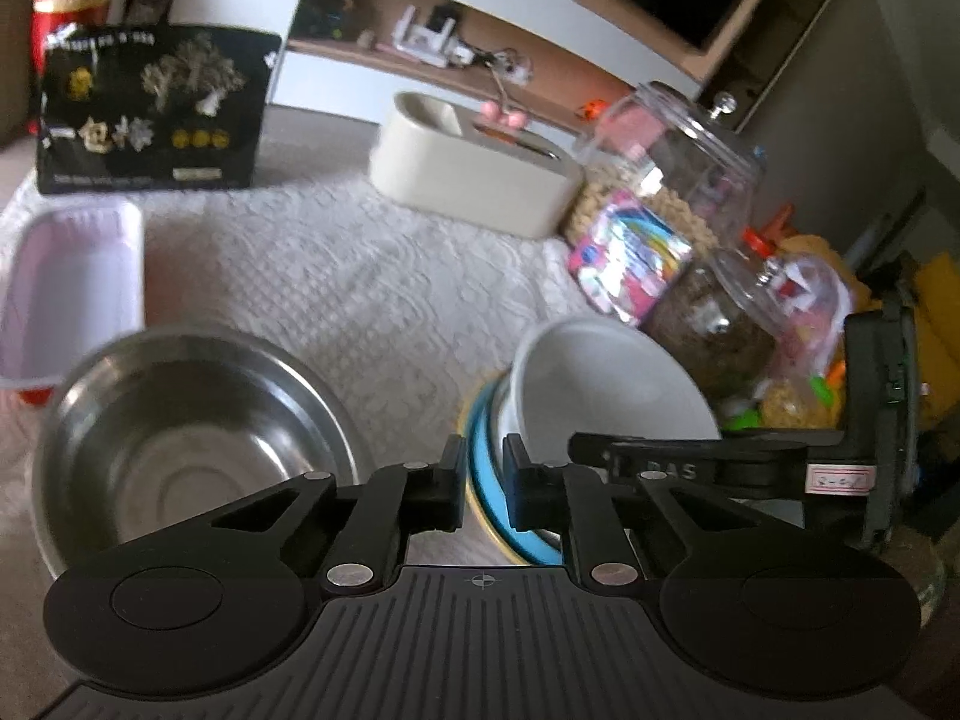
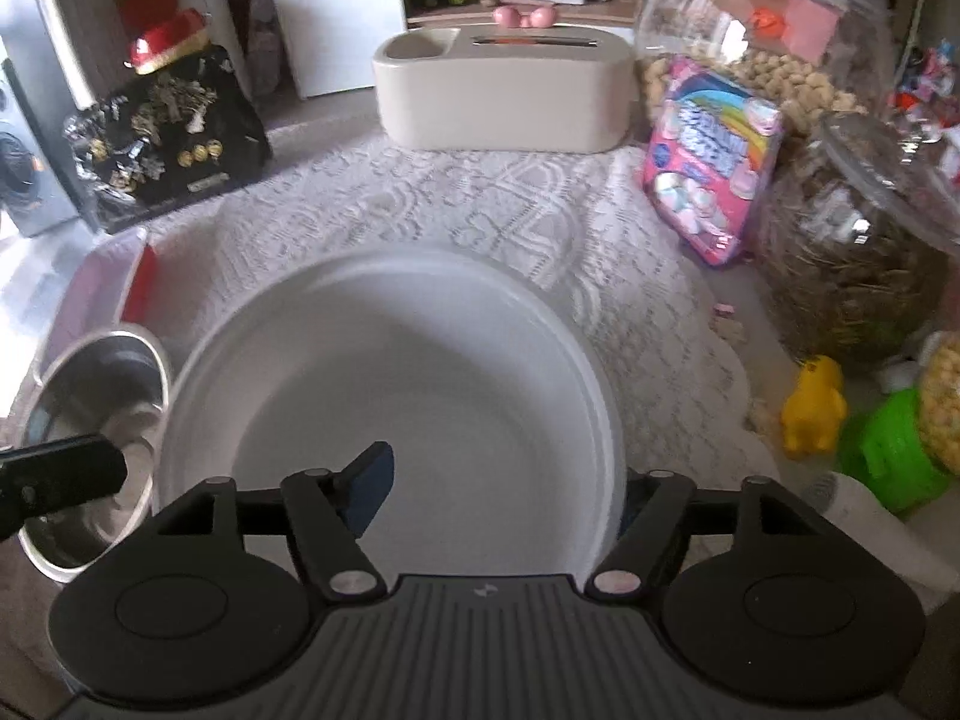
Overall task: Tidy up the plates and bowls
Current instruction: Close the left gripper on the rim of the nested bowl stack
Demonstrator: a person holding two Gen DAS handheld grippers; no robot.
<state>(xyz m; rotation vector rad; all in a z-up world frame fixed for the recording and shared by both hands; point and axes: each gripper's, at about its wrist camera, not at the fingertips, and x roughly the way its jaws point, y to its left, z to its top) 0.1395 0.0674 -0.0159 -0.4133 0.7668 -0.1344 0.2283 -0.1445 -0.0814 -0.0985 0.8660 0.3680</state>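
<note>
A white bowl (image 2: 390, 390) sits on a blue plate (image 1: 528, 540) that lies on a yellow-rimmed plate (image 1: 477, 510). The stack is on the lace cloth. My left gripper (image 1: 485, 480) is shut on the left rim of the blue plate. My right gripper (image 2: 501, 498) is open. One finger reaches inside the white bowl and the other stands outside its right rim, neither pressing on it. Its black finger (image 1: 690, 462) shows across the bowl in the left wrist view. A steel bowl (image 1: 192, 438) stands empty to the left of the stack, with its rim (image 2: 96, 420) close to the white bowl.
A beige tissue box (image 1: 474, 180) stands at the back. Glass jars (image 1: 678, 150) and a pink snack bag (image 1: 624, 258) crowd the right. At the far right are a yellow duck toy (image 2: 813, 408) and a green toy (image 2: 888, 450). A white tub (image 1: 72, 276) and a black box (image 1: 150, 108) stand on the left.
</note>
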